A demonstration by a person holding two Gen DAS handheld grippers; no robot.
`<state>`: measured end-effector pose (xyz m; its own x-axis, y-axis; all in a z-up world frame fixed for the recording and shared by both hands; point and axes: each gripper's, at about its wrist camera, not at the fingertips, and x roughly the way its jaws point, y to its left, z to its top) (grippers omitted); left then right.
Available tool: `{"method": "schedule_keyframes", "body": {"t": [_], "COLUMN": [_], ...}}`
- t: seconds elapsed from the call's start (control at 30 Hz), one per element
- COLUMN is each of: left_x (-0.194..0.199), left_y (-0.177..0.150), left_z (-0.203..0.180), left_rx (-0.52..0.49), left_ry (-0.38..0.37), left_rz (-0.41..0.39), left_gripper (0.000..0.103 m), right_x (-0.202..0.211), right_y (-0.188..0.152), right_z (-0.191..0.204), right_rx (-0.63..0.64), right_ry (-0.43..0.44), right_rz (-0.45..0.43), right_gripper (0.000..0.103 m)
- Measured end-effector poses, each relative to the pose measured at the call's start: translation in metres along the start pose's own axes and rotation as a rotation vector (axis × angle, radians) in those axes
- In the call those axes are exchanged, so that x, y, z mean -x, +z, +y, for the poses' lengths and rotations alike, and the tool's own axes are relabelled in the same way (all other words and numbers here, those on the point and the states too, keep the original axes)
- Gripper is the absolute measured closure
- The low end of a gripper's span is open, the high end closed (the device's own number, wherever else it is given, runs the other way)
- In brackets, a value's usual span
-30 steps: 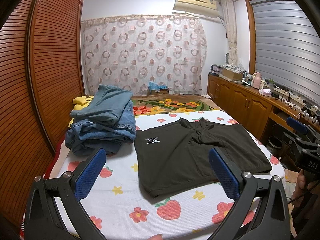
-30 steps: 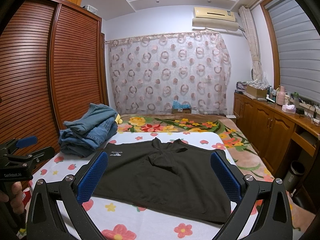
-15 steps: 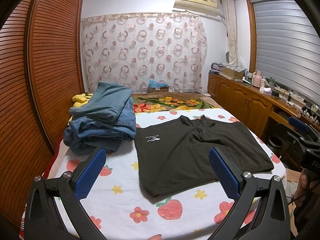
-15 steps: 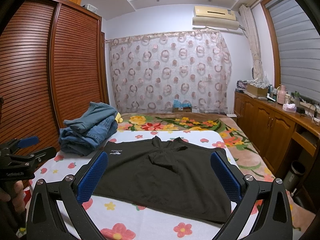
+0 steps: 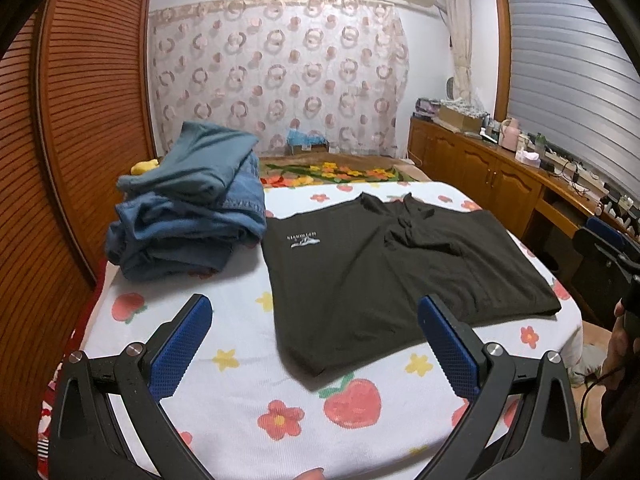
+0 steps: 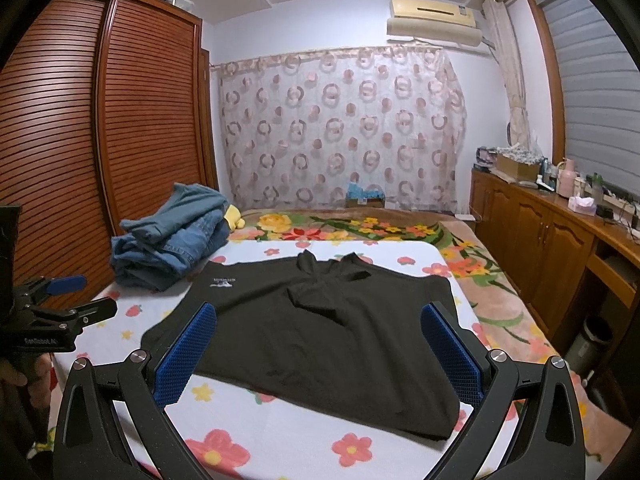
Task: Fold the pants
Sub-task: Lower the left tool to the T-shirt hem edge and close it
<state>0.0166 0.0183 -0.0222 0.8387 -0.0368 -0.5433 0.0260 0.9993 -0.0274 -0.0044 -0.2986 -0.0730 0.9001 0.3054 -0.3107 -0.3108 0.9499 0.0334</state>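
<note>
Compared with one second ago, both views have shifted only slightly, and the black garment with a small white logo (image 5: 384, 264) (image 6: 320, 332) lies flat as before on the white flower-print bed cover (image 5: 240, 392). Left gripper (image 5: 316, 344) and right gripper (image 6: 320, 354) hover above its near edge, jaws spread wide, holding nothing. Folded blue jeans (image 5: 188, 216), perhaps several pairs, are stacked beside the garment's logo side.
</note>
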Motion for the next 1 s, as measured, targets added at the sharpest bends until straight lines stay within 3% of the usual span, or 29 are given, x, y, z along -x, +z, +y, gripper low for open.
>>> {"method": "schedule_keyframes", "body": {"t": [0.7,0.87,1.0], "left_x": [-0.046,-0.053,-0.055], "left_y": [-0.039,-0.045,-0.047], "left_z": [0.024,0.033,0.036], "left_rx": [0.018,0.045,0.062], "left_ry": [-0.049,-0.08,-0.098], "left_rz": [0.141,0.164,0.169], "left_gripper": [0.001,0.009,0.022], "right_x": [-0.018,-0.02,-0.019], "right_y": [-0.004,-0.003,0.003], "right_z": [-0.011,-0.016,-0.018], "right_rx": [0.03,0.03,0.013], "right_ry": [-0.012,-0.024,-0.034], "right_rz": [0.167,0.208,0.223], "right_gripper": [0.018,0.023,0.024]}}
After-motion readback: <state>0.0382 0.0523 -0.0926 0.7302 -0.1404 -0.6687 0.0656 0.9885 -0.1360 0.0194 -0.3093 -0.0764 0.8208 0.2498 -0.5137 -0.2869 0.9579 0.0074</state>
